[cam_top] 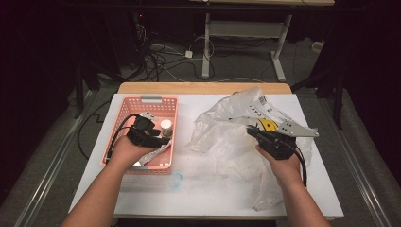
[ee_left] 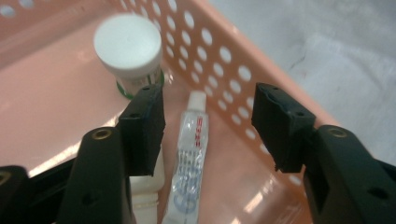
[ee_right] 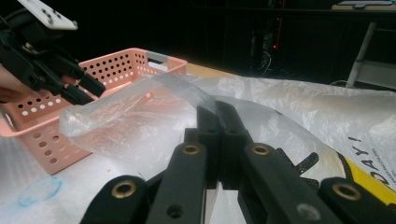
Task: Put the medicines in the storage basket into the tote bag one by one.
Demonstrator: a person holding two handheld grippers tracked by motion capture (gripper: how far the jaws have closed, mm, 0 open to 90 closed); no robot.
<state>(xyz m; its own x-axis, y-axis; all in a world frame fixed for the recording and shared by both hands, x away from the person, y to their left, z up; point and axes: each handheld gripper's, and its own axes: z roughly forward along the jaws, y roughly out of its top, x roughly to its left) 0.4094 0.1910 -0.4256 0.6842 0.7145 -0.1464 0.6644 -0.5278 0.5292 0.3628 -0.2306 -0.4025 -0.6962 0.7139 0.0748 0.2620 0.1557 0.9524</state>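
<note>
A pink perforated basket (cam_top: pixel 124 109) sits on the left of the table. My left gripper (cam_top: pixel 161 140) hangs open inside the basket (ee_left: pixel 261 65), above a small clear tube (ee_left: pixel 189 161) with a white cap that lies on the basket floor between its jaws. A white-lidded jar (ee_left: pixel 128 46) stands just beyond, and another white item lies under the left jaw. My right gripper (cam_top: pixel 251 131) is shut on the edge of a crumpled clear plastic bag (cam_top: pixel 227 127) with black and yellow print. The pinched bag (ee_right: pixel 140 112) lifts toward the basket (ee_right: pixel 46 135).
White sheeting (cam_top: pixel 213 189) covers the table, with a faint blue ring mark (cam_top: pixel 175 180) near the basket's front corner. A silvery packet (cam_top: pixel 156 153) lies in the basket. Beyond the far table edge are cables and a white desk frame (cam_top: pixel 206 42).
</note>
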